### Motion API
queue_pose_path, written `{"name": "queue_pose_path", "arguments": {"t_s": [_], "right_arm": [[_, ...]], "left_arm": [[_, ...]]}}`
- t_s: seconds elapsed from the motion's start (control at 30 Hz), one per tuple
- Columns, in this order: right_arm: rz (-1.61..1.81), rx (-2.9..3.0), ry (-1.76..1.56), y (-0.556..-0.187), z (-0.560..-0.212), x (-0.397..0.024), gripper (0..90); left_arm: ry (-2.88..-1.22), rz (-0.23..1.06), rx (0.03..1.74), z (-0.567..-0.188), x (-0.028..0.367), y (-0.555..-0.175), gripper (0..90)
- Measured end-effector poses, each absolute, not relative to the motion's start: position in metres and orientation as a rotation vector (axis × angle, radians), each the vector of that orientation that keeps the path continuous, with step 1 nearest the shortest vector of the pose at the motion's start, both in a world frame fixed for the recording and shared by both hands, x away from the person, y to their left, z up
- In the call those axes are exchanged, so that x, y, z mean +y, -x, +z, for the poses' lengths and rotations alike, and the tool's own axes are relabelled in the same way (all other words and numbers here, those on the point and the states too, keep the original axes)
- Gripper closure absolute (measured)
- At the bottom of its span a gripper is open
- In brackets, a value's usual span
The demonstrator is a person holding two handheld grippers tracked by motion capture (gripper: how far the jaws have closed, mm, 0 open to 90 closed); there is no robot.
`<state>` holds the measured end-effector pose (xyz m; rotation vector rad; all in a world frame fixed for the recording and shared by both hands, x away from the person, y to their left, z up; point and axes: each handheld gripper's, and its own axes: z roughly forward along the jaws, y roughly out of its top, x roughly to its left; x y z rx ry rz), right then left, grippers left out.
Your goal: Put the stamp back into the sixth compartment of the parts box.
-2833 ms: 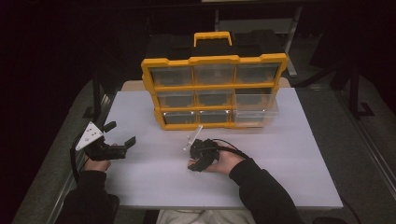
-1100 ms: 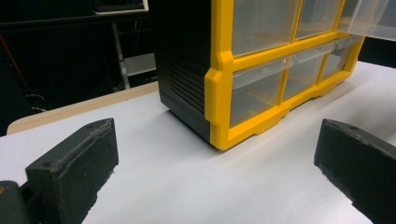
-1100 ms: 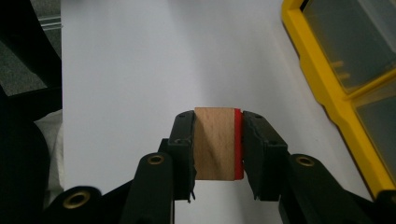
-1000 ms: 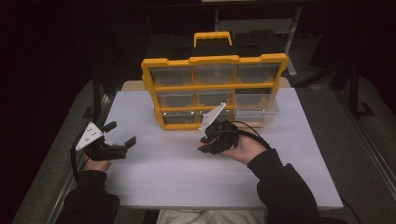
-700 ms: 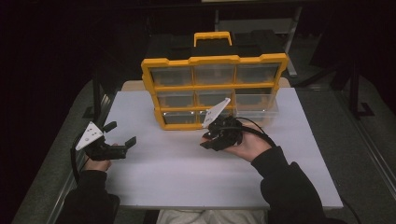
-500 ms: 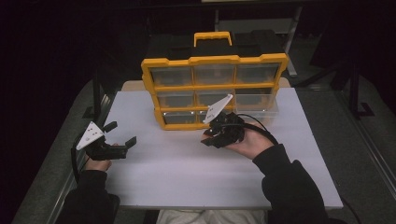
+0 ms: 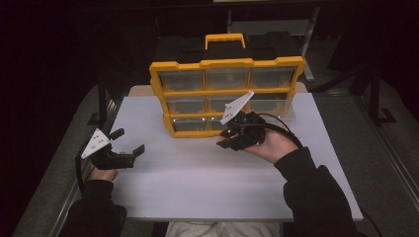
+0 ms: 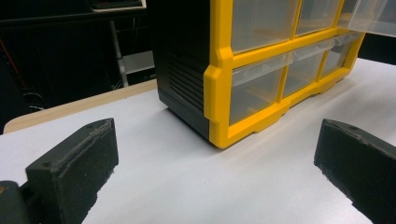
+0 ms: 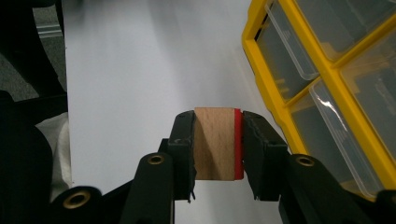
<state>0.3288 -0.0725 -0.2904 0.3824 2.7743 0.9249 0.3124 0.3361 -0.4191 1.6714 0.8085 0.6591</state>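
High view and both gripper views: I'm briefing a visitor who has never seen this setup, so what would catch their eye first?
The yellow-framed drawer organizer with clear drawers stands out, upright at the far middle of the white table. Next, the right gripper, just in front of the organizer's lower drawers, has its jaws closed on a small wooden block with a red face. The left gripper sits open near the table's left edge.

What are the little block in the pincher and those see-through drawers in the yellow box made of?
The block in the right gripper looks like bare, unvarnished wood: pale tan with fine grain lines, plus a glossy red face on one side, perhaps paint or plastic. The drawers seem to be clear moulded plastic, slightly cloudy and smooth, with light glinting on their rims. The organizer frame looks like matte yellow plastic.
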Motion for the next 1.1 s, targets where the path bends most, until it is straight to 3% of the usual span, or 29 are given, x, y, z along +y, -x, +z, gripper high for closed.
{"name": "queue_pose_path", "arguments": {"t_s": [1.1], "right_arm": [[0.916, 2.714, -0.442, -0.343, -0.25, -0.101, 64.8]], "left_arm": [[-1.685, 0.664, 0.805, -0.42, 0.335, -0.313, 0.0]]}}
